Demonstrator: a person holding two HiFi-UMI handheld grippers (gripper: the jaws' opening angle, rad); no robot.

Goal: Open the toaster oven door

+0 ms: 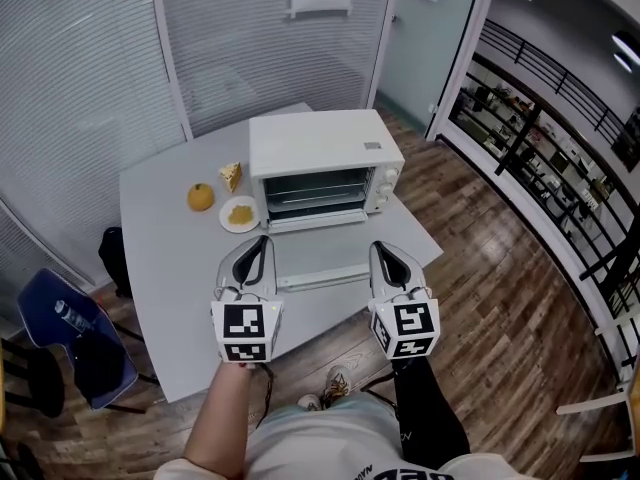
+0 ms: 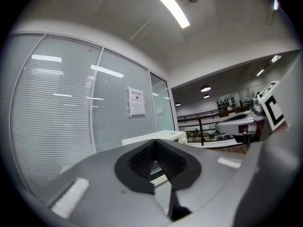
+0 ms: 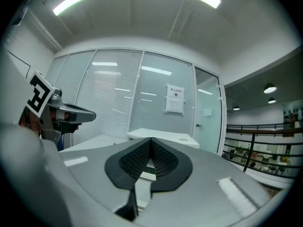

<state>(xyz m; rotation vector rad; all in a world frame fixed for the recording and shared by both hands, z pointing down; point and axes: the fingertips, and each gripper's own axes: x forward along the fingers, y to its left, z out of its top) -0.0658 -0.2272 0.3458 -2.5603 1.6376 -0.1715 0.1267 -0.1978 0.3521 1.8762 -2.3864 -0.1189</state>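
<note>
White boxy toaster oven (image 1: 320, 148) at far centre of grey table (image 1: 170, 268). Its door (image 1: 315, 253) is folded down flat toward near edge. Left gripper (image 1: 260, 242) and right gripper (image 1: 380, 250) sit either side of door, jaws pressed together, holding nothing.

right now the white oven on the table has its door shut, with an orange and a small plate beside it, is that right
Not quite: the door is not shut. The head view shows it folded down in front of the oven, with the racks inside in plain sight. The rest holds: the orange and the small plate sit beside the oven on the table.
</note>
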